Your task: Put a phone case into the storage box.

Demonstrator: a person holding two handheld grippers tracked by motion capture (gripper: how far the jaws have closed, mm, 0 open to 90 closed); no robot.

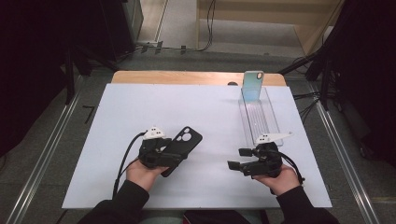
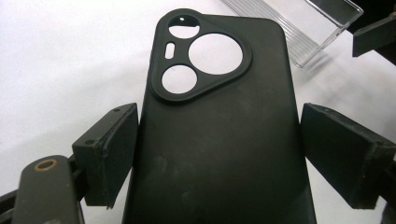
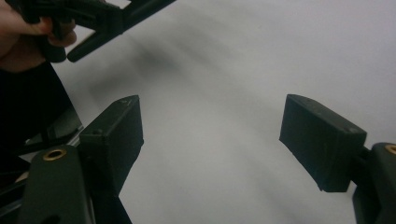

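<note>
- High view: your left gripper (image 1: 175,150) carries the black phone case (image 1: 183,148) across the white table sheet (image 1: 140,112), left of centre. Your right gripper (image 1: 240,158) hangs near the clear ribbed tray (image 1: 261,122), in whose far end a light blue phone case (image 1: 252,86) stands upright. The tray looks like the destination, so keep the black phone case level while you bring it over.
- Left gripper view: the jaws clamp the black phone case (image 2: 219,140) by its long edges, below the camera cutouts. The left pad (image 2: 112,149) touches its edge; contact on the right side appears slight, so check both sides are seated before tilting.
- Right gripper view: the jaws of the right gripper (image 3: 210,135) stand spread with nothing between them. Hold them apart, ready to steady the tray or guide the case in
</note>
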